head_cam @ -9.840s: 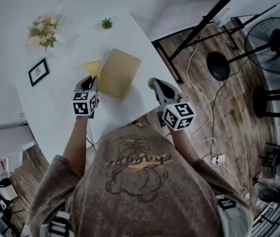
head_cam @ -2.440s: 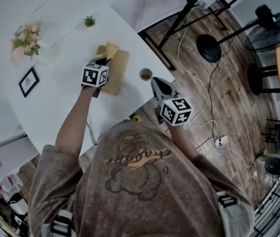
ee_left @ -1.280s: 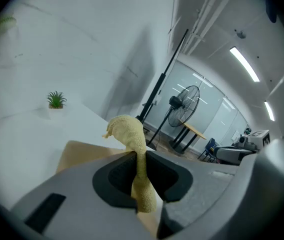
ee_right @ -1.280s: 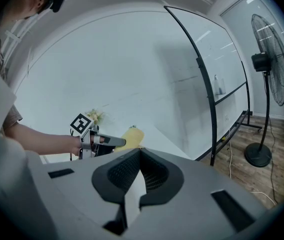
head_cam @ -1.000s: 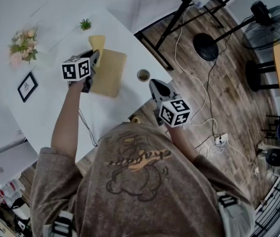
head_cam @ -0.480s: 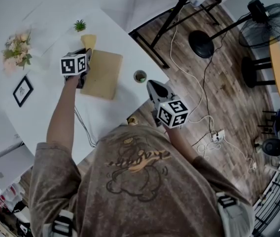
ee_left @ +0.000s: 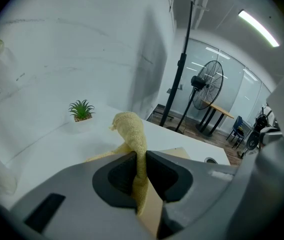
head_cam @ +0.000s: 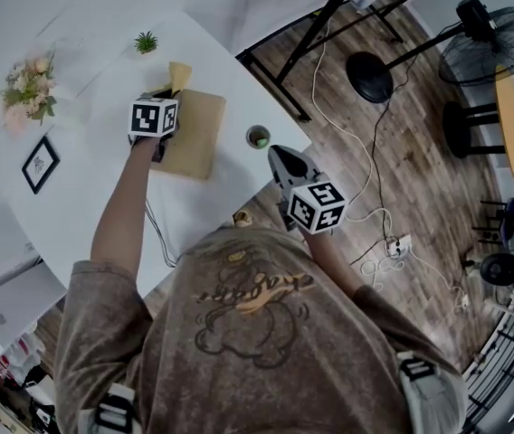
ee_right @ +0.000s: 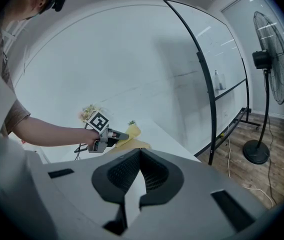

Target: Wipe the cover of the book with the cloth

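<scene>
The tan book [head_cam: 195, 136] lies on the white table [head_cam: 103, 188]. My left gripper [head_cam: 166, 94] hovers at the book's far left corner, shut on the yellow cloth [head_cam: 179, 73]. In the left gripper view the cloth [ee_left: 133, 134] is pinched between the jaws and curls up past them, with the book [ee_left: 178, 153] just below. My right gripper [head_cam: 276, 155] is held off the table's near right edge, shut with nothing in it. In the right gripper view the shut gripper [ee_right: 140, 153] faces the left gripper [ee_right: 123, 135], the cloth [ee_right: 133, 130] and the book [ee_right: 134, 144].
A small cup [head_cam: 258, 136] stands right of the book. A potted plant [head_cam: 146, 42], flowers [head_cam: 28, 80] and a picture frame [head_cam: 40, 164] sit at the table's far and left sides. A cable [head_cam: 155, 229] trails off the near edge. A fan [head_cam: 497, 36] and a stand [head_cam: 316, 39] occupy the floor.
My left gripper has carried the cloth a little to the right, from beside the book onto its far left corner. The right gripper has stayed put.
</scene>
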Action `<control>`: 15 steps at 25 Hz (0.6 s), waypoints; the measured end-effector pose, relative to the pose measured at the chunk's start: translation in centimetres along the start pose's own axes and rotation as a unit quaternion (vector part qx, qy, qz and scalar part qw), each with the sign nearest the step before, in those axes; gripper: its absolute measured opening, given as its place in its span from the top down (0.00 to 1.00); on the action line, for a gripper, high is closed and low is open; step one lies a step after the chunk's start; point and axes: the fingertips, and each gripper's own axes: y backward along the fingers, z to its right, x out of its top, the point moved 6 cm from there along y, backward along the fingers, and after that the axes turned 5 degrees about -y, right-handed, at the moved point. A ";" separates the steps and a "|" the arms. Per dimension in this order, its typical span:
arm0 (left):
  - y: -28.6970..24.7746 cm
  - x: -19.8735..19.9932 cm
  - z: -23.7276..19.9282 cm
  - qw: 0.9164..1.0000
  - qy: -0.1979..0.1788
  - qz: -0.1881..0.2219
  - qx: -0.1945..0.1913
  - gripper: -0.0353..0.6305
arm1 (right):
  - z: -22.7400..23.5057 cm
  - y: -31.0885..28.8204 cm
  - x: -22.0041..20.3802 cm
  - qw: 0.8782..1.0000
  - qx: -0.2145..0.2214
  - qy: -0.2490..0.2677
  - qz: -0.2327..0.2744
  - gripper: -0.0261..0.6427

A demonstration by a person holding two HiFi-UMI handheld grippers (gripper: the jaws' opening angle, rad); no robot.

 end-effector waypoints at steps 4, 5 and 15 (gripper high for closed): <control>-0.3 0.0 1.1 1.000 -0.010 -0.005 -0.011 0.88 | -0.1 0.0 0.0 1.000 0.001 -0.001 0.000 0.96; -0.4 0.0 1.6 1.000 -0.011 -0.005 -0.015 0.88 | -0.1 0.1 -0.1 1.000 0.001 -0.001 0.001 0.96; -1.4 0.0 6.3 0.998 -0.028 -0.002 -0.049 0.88 | 0.4 1.4 -0.3 1.000 -0.011 -0.007 0.009 0.96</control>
